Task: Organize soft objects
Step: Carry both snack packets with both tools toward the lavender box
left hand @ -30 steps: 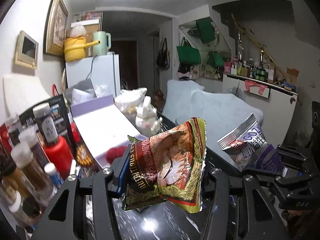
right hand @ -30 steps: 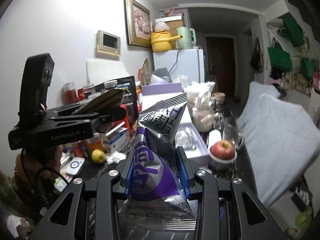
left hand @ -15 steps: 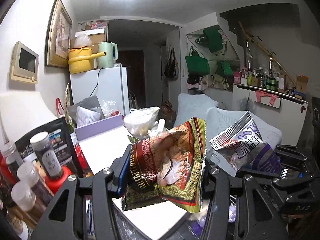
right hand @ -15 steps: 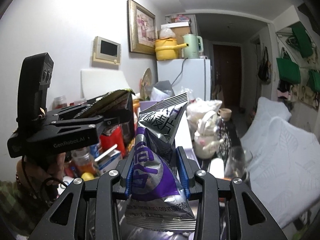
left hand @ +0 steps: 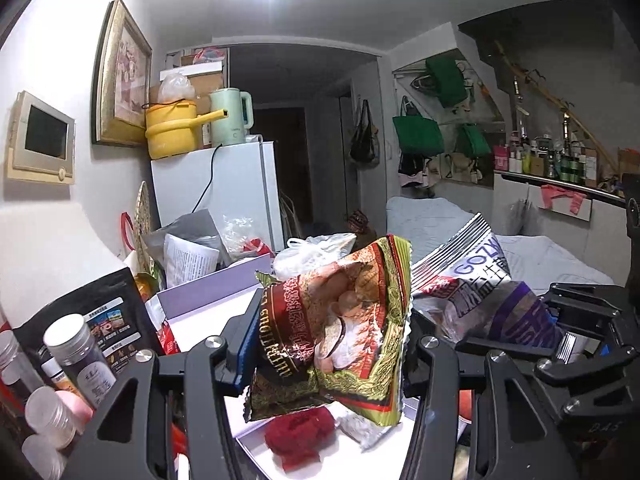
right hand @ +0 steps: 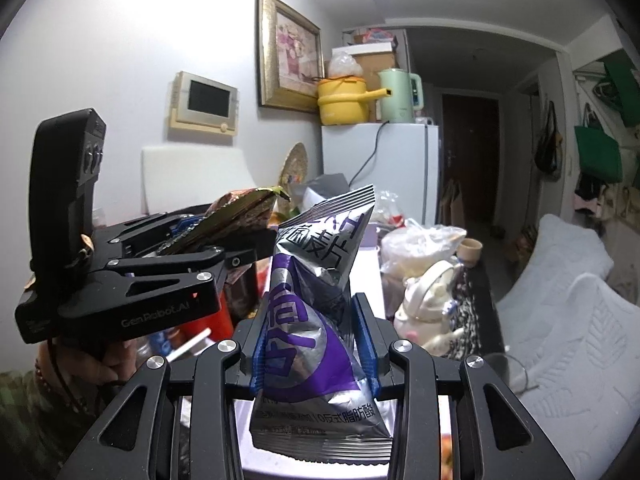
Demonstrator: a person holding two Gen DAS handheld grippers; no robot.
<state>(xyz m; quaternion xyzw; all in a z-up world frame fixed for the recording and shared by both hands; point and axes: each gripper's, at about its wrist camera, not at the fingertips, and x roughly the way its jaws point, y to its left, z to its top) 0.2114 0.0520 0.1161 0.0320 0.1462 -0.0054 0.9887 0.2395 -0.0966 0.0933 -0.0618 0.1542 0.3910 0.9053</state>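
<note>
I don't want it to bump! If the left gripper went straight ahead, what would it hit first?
Probably the clear plastic bag just behind its snack packet; the left gripper points over the open white box toward it. Depth is hard to judge.

White fridge (left hand: 236, 192) against pale wall (right hand: 120, 40), dark doorway (right hand: 470, 152) beyond.

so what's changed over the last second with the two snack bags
Both tongs have carried their bags forward along the table, toward the fridge: the open white box and red pompom now lie under the left tongs, and the apple has left the right view. Unchanged: left tongs stay shut on the brown bag, right tongs on the purple bag.
</note>
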